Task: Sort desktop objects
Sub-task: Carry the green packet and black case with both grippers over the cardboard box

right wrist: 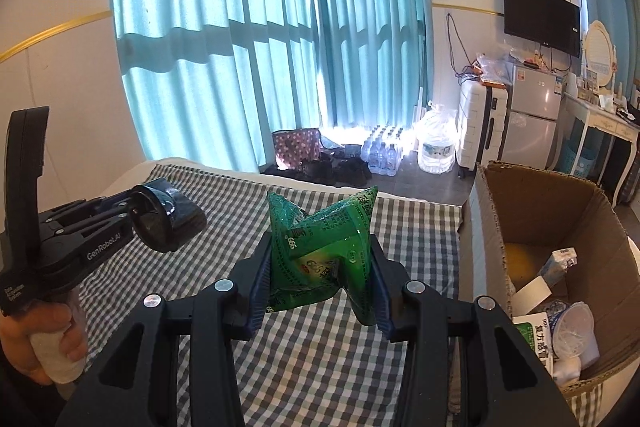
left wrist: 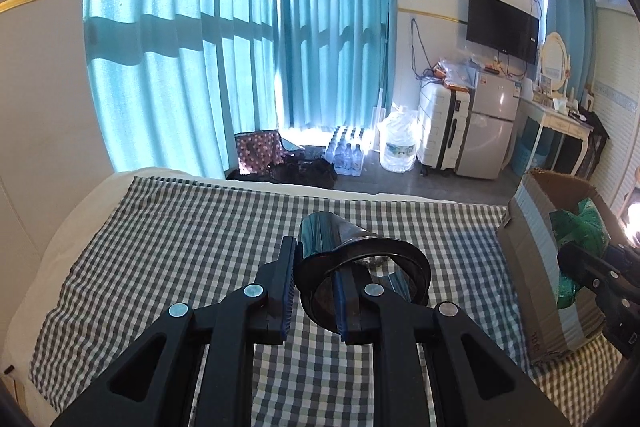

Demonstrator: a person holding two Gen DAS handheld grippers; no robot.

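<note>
Left wrist view shows the left tool [left wrist: 314, 287] low in the middle of the frame. Its two fingers are clamped on the rim of a black cup [left wrist: 352, 259], one finger outside and one inside. The cup lies on its side in the air, with its open end facing the camera. Under it is a bed with a checked cloth [left wrist: 180, 227]. At the right edge of the frame stands a cardboard box [left wrist: 532, 267] on the cloth, and the right tool [left wrist: 592, 275] shows in front of it.

Right wrist view shows the right tool in the lower middle of the frame, squeezed shut on a green packet [right wrist: 324, 247]. The packet is crumpled and sticks up between the fingers, above the cloth. The box is at the lower right, just beside the packet. Inside it are a tape roll [right wrist: 532, 293], a small carton [right wrist: 560, 263] and a clear plastic cup [right wrist: 576, 327]. The left tool with the black cup is at the left of the frame, held by a hand [right wrist: 40, 343].
</note>
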